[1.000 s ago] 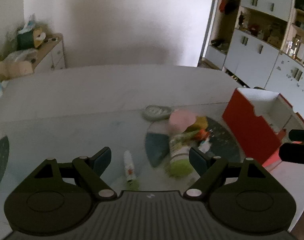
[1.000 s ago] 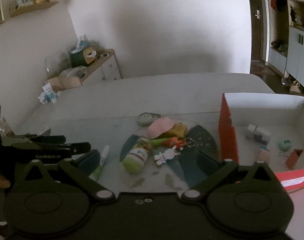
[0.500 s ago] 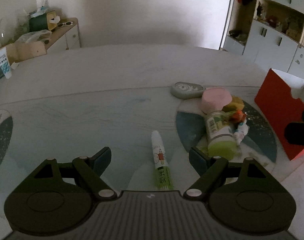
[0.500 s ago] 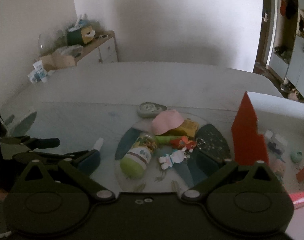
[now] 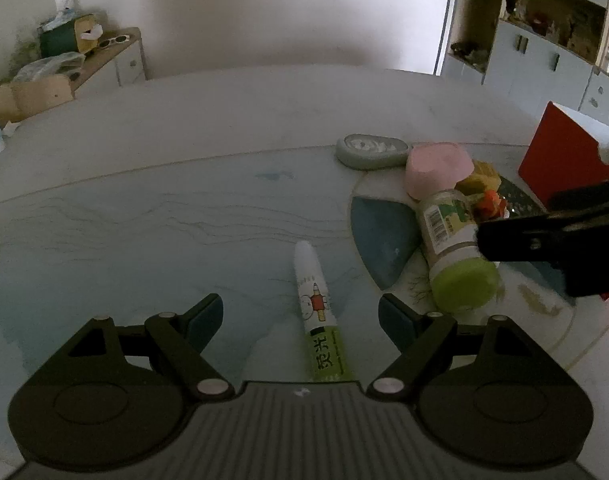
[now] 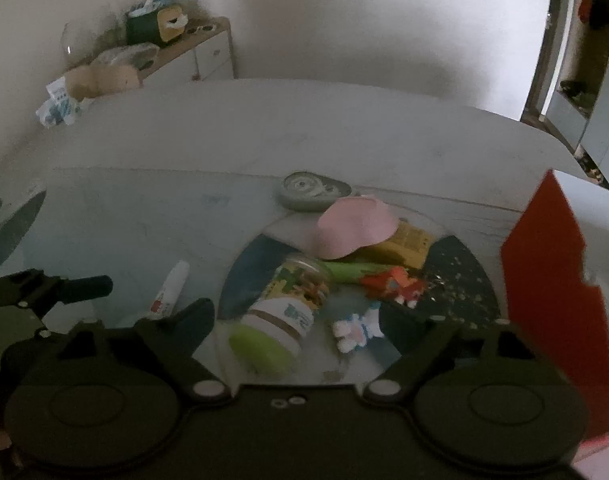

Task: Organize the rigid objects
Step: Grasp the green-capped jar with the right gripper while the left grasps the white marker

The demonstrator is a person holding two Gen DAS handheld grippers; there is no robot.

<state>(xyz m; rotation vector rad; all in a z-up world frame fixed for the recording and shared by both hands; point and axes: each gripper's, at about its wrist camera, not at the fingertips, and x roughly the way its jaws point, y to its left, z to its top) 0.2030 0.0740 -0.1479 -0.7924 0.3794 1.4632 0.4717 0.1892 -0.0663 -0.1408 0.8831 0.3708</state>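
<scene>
A white and green glue tube (image 5: pixel 319 312) lies on the table between the open fingers of my left gripper (image 5: pixel 300 320), which is empty; the tube also shows in the right wrist view (image 6: pixel 169 291). A jar with a green lid (image 5: pixel 452 256) lies on its side to the right, also in the right wrist view (image 6: pixel 288 312). My right gripper (image 6: pixel 312 326) is open and empty, low over the jar and a small white toy figure (image 6: pixel 356 330). A pink cap (image 6: pixel 356 226), a yellow box (image 6: pixel 404 242) and a red toy (image 6: pixel 396 285) lie behind.
A red open box (image 6: pixel 552 300) stands at the right, also in the left wrist view (image 5: pixel 560 164). A grey oval case (image 5: pixel 370 151) lies behind the pile. A round patterned mat (image 6: pixel 456 280) lies under the pile. A sideboard with clutter (image 5: pixel 84 56) stands far left.
My left gripper has come closer to the glue tube, which now lies between its fingers. My right gripper has moved left and lower toward the jar.
</scene>
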